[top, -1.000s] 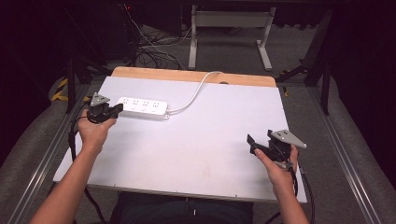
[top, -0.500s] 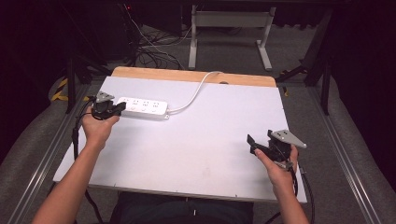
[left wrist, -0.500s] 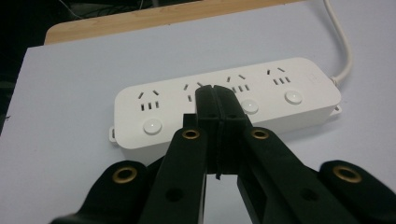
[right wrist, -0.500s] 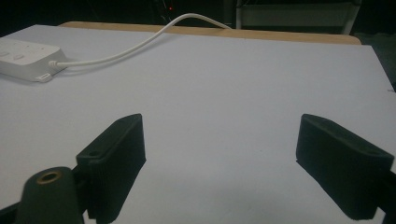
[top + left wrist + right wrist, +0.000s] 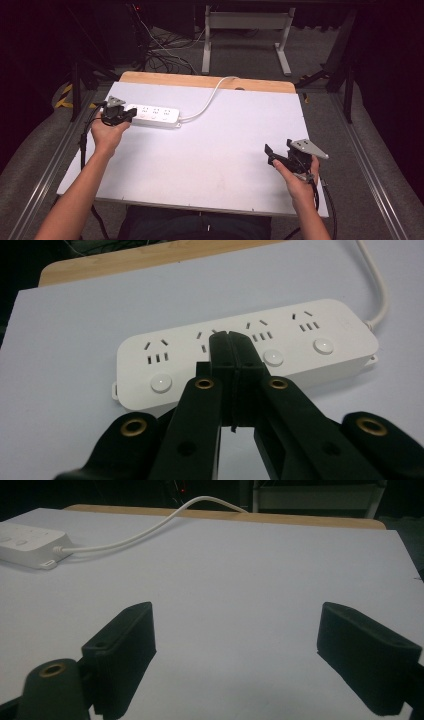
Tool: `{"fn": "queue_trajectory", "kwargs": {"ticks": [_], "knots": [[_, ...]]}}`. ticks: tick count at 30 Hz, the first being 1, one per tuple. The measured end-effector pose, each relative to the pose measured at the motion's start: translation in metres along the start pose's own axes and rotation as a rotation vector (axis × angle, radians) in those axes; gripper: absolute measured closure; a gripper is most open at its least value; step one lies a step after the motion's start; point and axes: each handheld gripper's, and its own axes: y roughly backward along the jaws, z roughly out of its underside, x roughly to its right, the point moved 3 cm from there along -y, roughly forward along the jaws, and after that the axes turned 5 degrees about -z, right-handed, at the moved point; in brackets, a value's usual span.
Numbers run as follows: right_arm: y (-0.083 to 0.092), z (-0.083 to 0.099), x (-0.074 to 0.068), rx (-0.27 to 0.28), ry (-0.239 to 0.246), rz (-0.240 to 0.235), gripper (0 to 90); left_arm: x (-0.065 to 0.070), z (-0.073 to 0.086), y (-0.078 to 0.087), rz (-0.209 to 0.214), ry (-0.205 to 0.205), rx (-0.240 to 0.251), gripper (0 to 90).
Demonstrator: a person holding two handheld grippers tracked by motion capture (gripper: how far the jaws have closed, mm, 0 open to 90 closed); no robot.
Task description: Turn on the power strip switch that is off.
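So the white power strip (image 5: 152, 115) was lying flat on the far left part of the white counter (image 5: 215, 165), long side running left to right, with its white cable (image 5: 207, 102) curling off the right end toward the far wooden edge of the counter.

The left claw (image 5: 131, 114) was right at the strip's left end. The person's left forearm came up from the near left corner, stretched pretty much straight, and the left hand (image 5: 107, 132) wrapped the claw's body from the near side, with the claw pointing right along the strip. In the left gripper view the two black jaws were pressed completely together with nothing between them, and their joined tip (image 5: 234, 347) sat over the top face of the strip between the second and third socket groups, by the round white buttons. Whether the tip was actually touching the plastic or just above it, I couldn't tell.

The right claw (image 5: 270, 152) was way off on the near right side of the counter, well apart from the strip. The right hand (image 5: 295, 175) held it low, forearm coming in from the near right edge, with the claw aimed left and a bit far. In the right gripper view its jaws stood wide apart with just bare counter between them, and the strip's cable end showed off at the far left.
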Motion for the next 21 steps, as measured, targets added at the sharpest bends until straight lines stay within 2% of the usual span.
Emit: {"fn": "queue_trajectory", "kwargs": {"ticks": [8,21], "knots": [[0.004,0.001,0.002,0.005,-0.009,0.008,16.2,0.0,0.001,-0.012,0.001,-0.021,-0.027,90.0],[0.007,0.002,0.003,0.005,-0.012,0.014,16.1,0.0,0.0,-0.025,-0.005,-0.034,-0.059,90.0]]}}
